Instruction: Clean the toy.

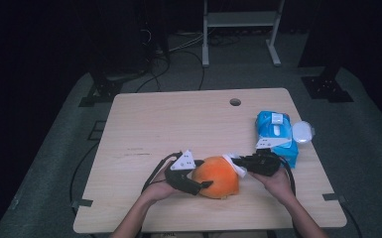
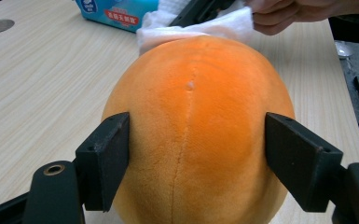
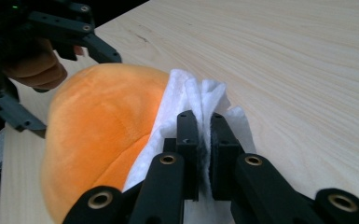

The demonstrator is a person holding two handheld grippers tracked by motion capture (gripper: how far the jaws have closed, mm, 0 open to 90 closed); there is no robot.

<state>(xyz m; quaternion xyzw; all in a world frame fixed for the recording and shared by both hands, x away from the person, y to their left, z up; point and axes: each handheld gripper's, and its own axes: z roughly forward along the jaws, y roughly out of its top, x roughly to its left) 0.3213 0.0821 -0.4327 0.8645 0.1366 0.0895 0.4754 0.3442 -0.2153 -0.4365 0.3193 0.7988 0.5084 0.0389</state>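
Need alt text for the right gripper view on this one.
The right gripper, jaws shut, pinches a white wipe and holds it against an orange plush ball on a light wooden table. At upper left, the left gripper clasps the ball's far side.

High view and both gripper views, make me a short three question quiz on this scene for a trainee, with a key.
1. True or false: the left gripper clamps the orange plush ball.
2. What does the right gripper pinch?
A. white wipe
B. cable
C. cup
3. What lies at the table's right edge?

Key:
1. True, a pad on each side.
2. A, and the wipe lies against the ball.
3. A blue wipe pack.
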